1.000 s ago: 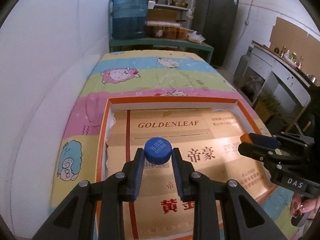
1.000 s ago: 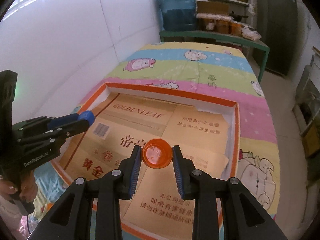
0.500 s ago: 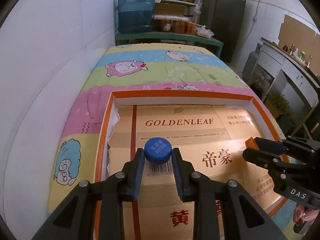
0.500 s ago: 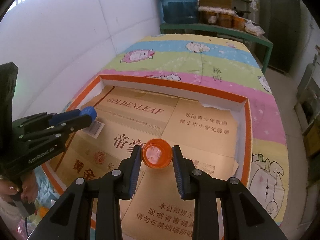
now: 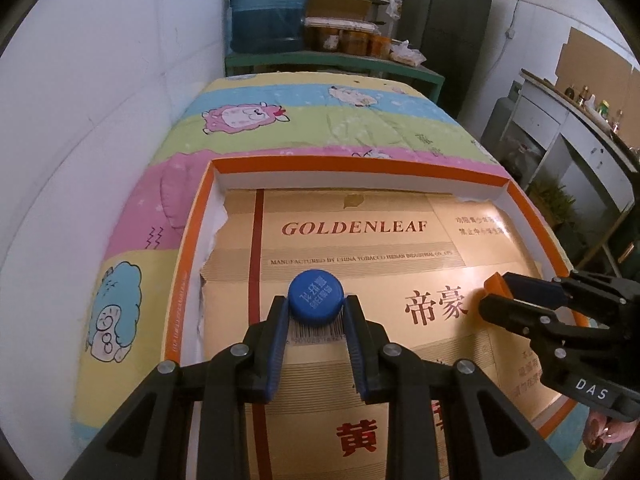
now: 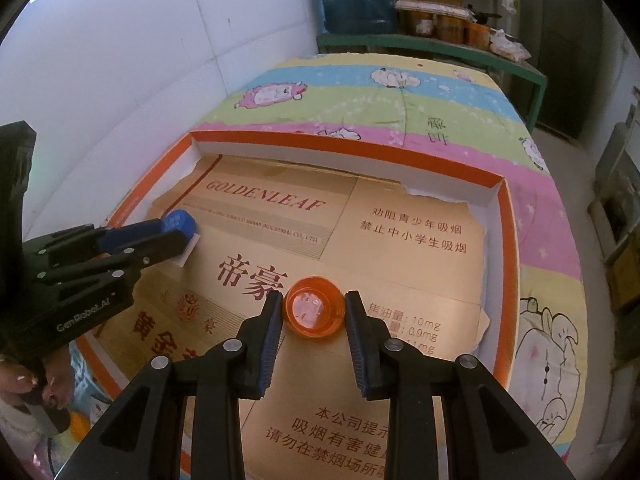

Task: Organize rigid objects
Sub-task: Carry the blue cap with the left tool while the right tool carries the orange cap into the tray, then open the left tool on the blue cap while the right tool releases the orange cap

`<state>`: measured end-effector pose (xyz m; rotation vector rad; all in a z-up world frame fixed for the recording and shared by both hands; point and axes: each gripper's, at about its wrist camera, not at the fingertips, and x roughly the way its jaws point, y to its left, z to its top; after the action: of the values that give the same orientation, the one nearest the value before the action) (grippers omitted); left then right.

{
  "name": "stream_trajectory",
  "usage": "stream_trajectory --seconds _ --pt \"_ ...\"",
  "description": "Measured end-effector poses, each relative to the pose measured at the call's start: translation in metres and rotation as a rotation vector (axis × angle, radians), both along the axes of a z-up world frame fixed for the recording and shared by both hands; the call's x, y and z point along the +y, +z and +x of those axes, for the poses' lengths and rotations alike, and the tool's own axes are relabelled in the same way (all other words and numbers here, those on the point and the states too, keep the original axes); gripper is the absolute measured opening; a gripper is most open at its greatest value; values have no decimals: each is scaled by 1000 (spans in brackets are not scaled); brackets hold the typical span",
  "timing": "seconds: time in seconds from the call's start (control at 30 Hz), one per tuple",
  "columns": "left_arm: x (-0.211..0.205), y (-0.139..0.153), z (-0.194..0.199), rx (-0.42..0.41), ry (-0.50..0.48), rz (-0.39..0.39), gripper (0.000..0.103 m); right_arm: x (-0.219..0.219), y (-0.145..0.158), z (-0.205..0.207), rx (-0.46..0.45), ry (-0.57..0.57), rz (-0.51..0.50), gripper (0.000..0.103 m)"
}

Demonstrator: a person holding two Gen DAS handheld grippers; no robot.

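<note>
Currently, both caps are held above the tray [image 5: 188, 264], neither yet set down. Left gripper [image 5: 316, 314]: jaws partly closed, pads pressing the sides of the blue cap [image 5: 316, 298], over the cardboard liner [image 5: 400, 240] near the tray's left edge. Right gripper [image 6: 314, 312]: jaws likewise narrowed on the orange cap [image 6: 314, 312], open side facing the camera, over the liner's middle. No other object lies in the tray. Judged stage: early; placement of both caps remains, and any further items are out of view.
</note>
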<state>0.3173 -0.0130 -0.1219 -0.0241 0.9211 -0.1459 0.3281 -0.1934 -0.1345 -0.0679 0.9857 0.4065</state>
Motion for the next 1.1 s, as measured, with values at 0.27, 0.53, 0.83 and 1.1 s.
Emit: stream_trajectory --seconds 0.27,0.53,0.83,1.1 --pt "-9 -2 -4 -3 -25 82 31 2 -2 -1 -11 -5 -14 32" --pt "-7 -4 -5 7 -53 72 65 -4 -1 -6 -9 -28 -9 45" --pt "-6 4 -16 -12 -63 62 65 -10 9 -20 -27 -43 3 46" --pt "1 27 -40 -71 -38 50 65 -6 20 -36 -42 -46 9 46"
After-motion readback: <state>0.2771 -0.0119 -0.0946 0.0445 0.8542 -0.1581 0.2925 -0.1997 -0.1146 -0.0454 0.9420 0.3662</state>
